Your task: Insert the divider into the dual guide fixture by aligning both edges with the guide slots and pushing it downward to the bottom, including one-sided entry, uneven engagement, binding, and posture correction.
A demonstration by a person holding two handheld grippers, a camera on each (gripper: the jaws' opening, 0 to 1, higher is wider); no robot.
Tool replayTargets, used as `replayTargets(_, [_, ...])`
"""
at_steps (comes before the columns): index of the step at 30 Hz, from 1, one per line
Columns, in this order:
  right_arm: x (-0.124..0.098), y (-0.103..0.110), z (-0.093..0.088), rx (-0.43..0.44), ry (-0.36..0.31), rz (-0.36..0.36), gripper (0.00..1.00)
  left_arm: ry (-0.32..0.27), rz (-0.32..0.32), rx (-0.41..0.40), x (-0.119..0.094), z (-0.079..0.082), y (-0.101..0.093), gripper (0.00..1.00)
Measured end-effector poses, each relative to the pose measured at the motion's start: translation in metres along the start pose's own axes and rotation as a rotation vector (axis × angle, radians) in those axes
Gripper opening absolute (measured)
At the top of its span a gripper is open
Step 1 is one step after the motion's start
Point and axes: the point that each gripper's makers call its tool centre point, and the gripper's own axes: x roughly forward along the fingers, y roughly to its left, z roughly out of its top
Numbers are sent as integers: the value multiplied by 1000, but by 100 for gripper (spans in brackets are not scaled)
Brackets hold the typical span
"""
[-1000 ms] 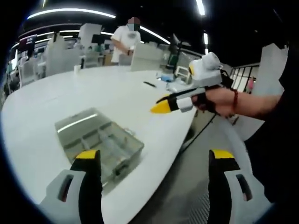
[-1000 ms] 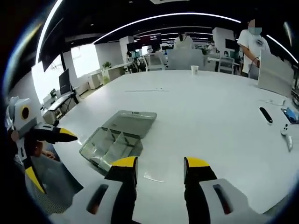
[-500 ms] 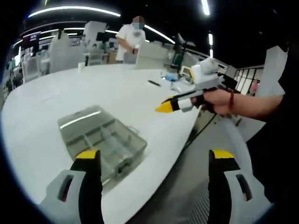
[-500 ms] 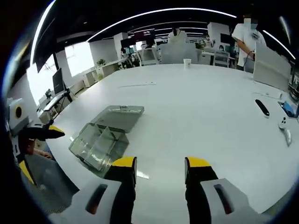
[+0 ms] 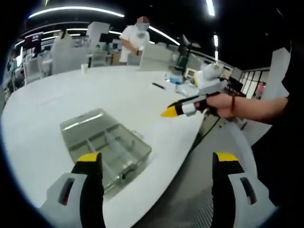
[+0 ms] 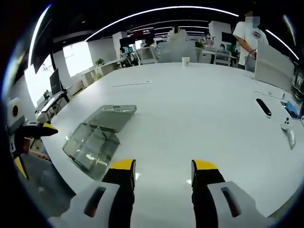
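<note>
Left gripper (image 5: 154, 164) jaws spread wide, empty, hanging over table edge. Right gripper (image 6: 161, 171) jaws parted, empty — above bare white table (image 6: 199, 109). Clear compartment box (image 5: 105, 144), lid open flat, lies near table edge, left of right gripper. Divider itself not discernible. Person (image 5: 134, 37) stands at far side.

One white table (image 6: 199, 114) carries one clear compartment box (image 6: 90, 145) with one open lid (image 6: 114, 115), one paper cup (image 6: 185, 61), one black remote (image 6: 263, 107), and two grippers (image 5: 154, 164) (image 6: 161, 168) appear; one person (image 5: 135, 40) stands far off.
</note>
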Motion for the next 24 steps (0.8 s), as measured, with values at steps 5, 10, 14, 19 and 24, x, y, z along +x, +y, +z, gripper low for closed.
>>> replayTargets(5, [4,-5,-5,-11,28,-5,50,8,0,-1,1,0,0,96])
replayTargets(10, [11,-10,-9,-39,50,-9,57,-1,1,-15,2,1,2,99])
replayTargets(14, [14,-20,-13,-34,72,-30,58,2,-8,-13,6,2,0,99])
replayTargets(19, [15,-33,-17,-14,85,-49,56,-2,1,-18,8,5,3,99])
replayTargets(24, [18,-44,-24,33,96,-48,54,18,7,-17,10,0,3,99])
